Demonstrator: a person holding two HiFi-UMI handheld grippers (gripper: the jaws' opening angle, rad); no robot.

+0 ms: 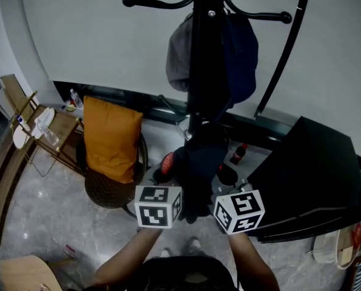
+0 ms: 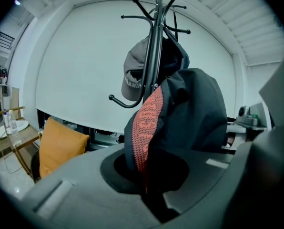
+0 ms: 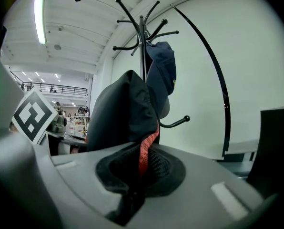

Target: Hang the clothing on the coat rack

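jointly, the left tongs (image 2: 146, 187) and right tongs (image 3: 132, 194) were each clamped shut on the dark garment (image 1: 198, 171), its red lining (image 2: 147, 123) showing, holding it up just in front of the coat rack (image 1: 203, 59), where a grey cap (image 2: 132, 75) and a navy cap (image 3: 163, 70) hung.

Coat rack (image 1: 201, 71) top cut off, base hidden behind garment (image 1: 198, 168)

1. The left tongs (image 2: 144, 187) are clamped on a dark garment (image 2: 194, 113) that has an orange-red knit band (image 2: 147, 123).
2. Behind it stands the black coat rack (image 2: 155, 42), with a grey cap (image 2: 132, 78) hanging on it.
3. An orange cushion (image 2: 61, 144) sits low at the left.
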